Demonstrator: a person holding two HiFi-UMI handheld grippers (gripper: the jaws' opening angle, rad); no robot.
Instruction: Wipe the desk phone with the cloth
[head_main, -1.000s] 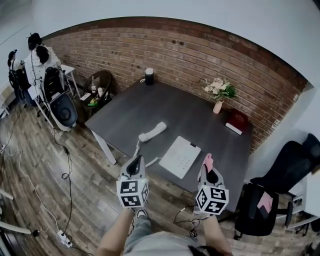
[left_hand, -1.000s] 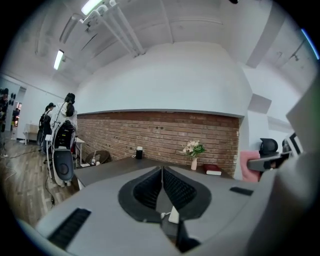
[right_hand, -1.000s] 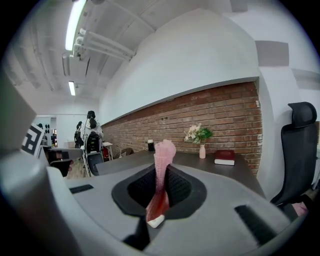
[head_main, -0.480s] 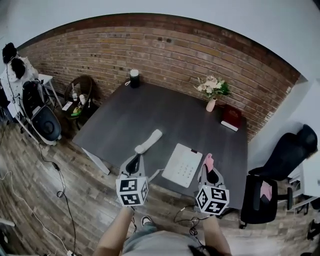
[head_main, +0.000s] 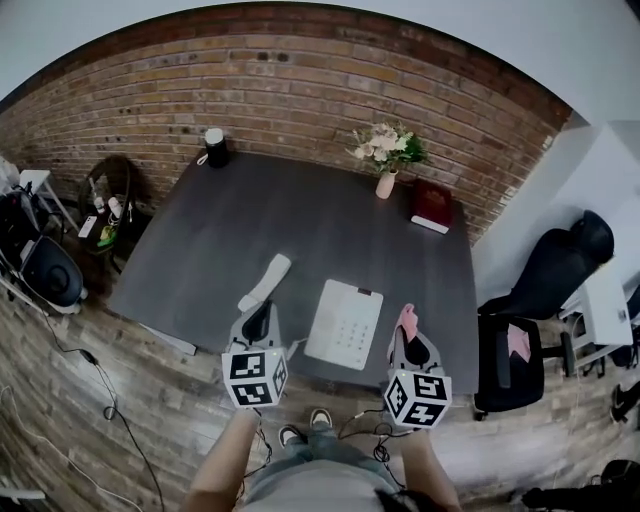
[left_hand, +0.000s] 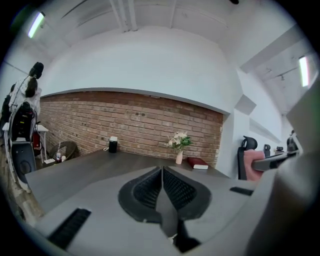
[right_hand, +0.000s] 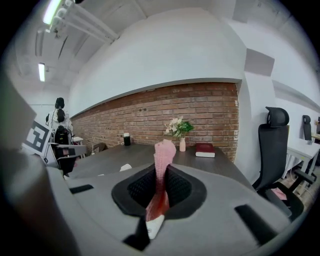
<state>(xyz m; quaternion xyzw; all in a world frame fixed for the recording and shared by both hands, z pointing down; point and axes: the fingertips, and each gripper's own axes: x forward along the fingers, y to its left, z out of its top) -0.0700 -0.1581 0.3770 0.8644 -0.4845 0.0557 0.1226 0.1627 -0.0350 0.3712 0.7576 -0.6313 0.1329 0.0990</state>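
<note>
The white desk phone base (head_main: 345, 323) lies near the front edge of the dark grey desk (head_main: 220, 235), its keypad facing up. Its white handset (head_main: 264, 282) lies off the base to the left, joined by a cord. My left gripper (head_main: 258, 320) hovers over the desk's front edge just below the handset, shut with nothing between its jaws (left_hand: 162, 181). My right gripper (head_main: 407, 333) is to the right of the phone base, shut on a pink cloth (head_main: 407, 322) that sticks up between the jaws (right_hand: 164, 160).
At the desk's far side stand a small black speaker (head_main: 214, 146), a vase of flowers (head_main: 385, 160) and a dark red book (head_main: 431, 205). Black office chairs (head_main: 540, 290) are on the right. A cart of gear (head_main: 45, 265) stands at left. Cables (head_main: 70, 360) lie on the wood floor.
The head view has swung to the left, so the desk and phone now sit more central and squarer. Both grippers stay low at the desk's front edge, their grip unchanged.
</note>
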